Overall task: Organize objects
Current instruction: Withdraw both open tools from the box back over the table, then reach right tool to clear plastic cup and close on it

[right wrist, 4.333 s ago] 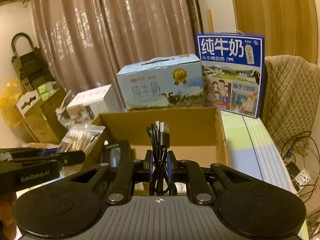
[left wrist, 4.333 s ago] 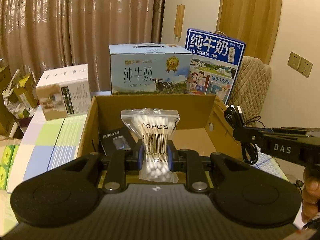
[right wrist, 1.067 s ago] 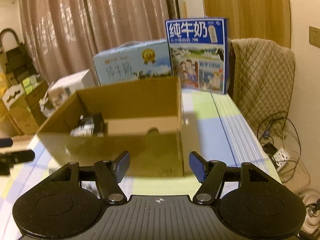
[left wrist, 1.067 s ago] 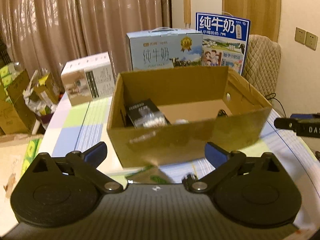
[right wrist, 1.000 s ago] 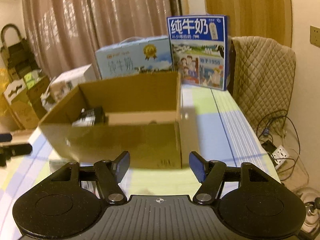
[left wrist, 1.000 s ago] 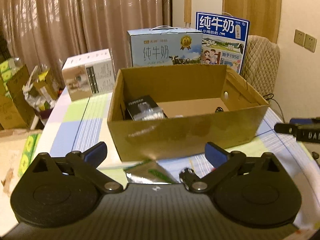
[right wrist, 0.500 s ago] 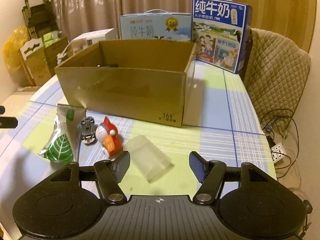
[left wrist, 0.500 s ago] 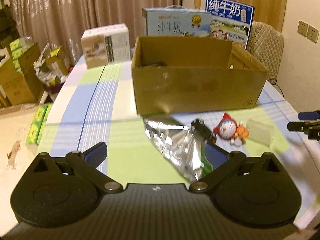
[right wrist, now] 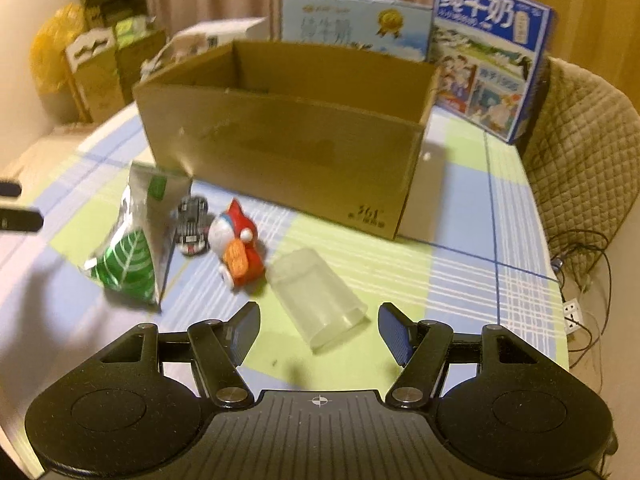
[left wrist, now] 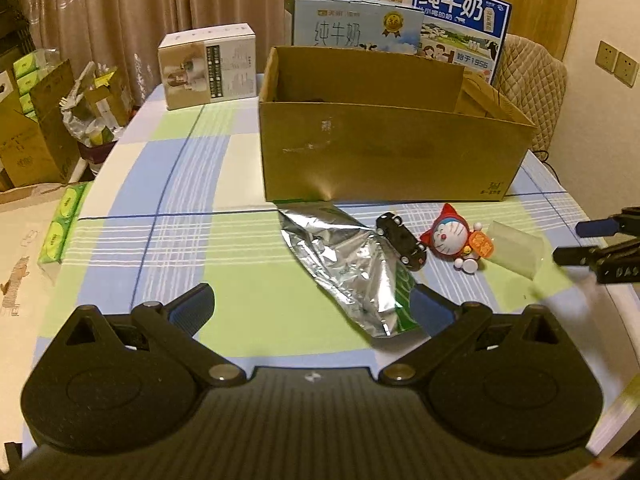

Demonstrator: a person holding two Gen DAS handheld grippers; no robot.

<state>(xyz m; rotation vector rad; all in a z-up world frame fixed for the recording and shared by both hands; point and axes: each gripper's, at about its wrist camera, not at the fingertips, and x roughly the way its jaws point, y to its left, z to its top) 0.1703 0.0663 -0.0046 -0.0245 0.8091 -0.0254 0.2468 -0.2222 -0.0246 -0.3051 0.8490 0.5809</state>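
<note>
Left gripper (left wrist: 310, 306) spread wide, holding nothing; right gripper (right wrist: 318, 328) likewise. One cardboard box (left wrist: 392, 160) far on table (left wrist: 160, 248). Four loose items near its front: foil bag (left wrist: 348, 268), toy car (left wrist: 402, 242), red figurine (left wrist: 452, 240), clear cup (right wrist: 318, 300) lying on side

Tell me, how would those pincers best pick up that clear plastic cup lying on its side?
Probably across the middle of its round wall. The clear cup lies tipped over, mouth toward the right gripper, whose open fingers already sit either side of the rim. Coming straight forward and low, they would close on its curved sides.
</note>
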